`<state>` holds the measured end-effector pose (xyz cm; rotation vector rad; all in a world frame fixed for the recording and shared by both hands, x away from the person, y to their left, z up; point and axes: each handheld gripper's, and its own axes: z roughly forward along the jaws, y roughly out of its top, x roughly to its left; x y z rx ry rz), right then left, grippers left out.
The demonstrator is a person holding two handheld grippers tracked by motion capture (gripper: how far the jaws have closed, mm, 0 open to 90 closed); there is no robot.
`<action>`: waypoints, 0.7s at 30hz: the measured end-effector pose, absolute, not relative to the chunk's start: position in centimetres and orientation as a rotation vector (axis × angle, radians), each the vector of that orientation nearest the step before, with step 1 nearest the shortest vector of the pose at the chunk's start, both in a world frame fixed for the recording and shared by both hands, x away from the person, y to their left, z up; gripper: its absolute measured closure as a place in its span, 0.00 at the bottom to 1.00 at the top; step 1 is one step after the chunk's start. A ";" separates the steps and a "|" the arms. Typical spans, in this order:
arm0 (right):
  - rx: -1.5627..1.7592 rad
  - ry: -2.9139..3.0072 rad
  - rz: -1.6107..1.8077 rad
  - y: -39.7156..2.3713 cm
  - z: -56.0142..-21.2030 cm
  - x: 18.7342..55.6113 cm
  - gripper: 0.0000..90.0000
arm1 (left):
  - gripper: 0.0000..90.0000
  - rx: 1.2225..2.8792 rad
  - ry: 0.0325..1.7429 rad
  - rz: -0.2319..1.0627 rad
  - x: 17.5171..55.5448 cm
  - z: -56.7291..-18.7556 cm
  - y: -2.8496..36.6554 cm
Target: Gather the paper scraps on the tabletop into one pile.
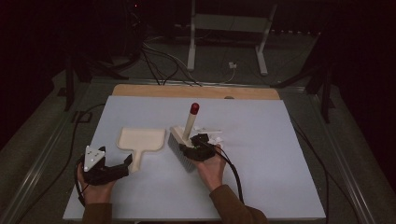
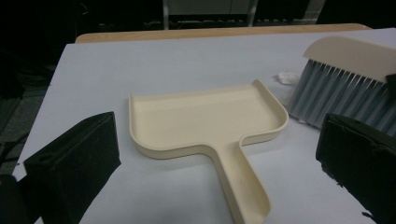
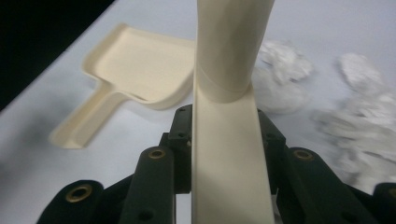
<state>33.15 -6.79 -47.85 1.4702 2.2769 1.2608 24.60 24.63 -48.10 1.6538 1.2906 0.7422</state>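
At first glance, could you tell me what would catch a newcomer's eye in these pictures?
A cream brush with a red-tipped handle stands mid-table, clamped in the right gripper, its grey bristles on the surface. Left of it lies a matching cream dustpan, with the open left gripper near its handle. Crumpled white paper scraps lie just behind the brush.

The right gripper (image 1: 200, 147) clamps a brush (image 1: 183, 140) upright, bristles on the pale surface (image 1: 271, 158). The left gripper (image 1: 105, 169) rests just beside the cream dustpan (image 1: 140, 140) handle.
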 end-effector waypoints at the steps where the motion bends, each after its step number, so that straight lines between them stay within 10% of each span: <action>1: 1.477 2.266 1.246 -6.9 -47.9 33.1 0.76 | 0.01 1.653 1.291 0.742 24.6 -48.1 24.6; 21: 1.576 2.135 1.190 -13.3 -46.5 31.2 0.75 | 0.01 1.663 1.293 0.739 24.7 -48.2 24.5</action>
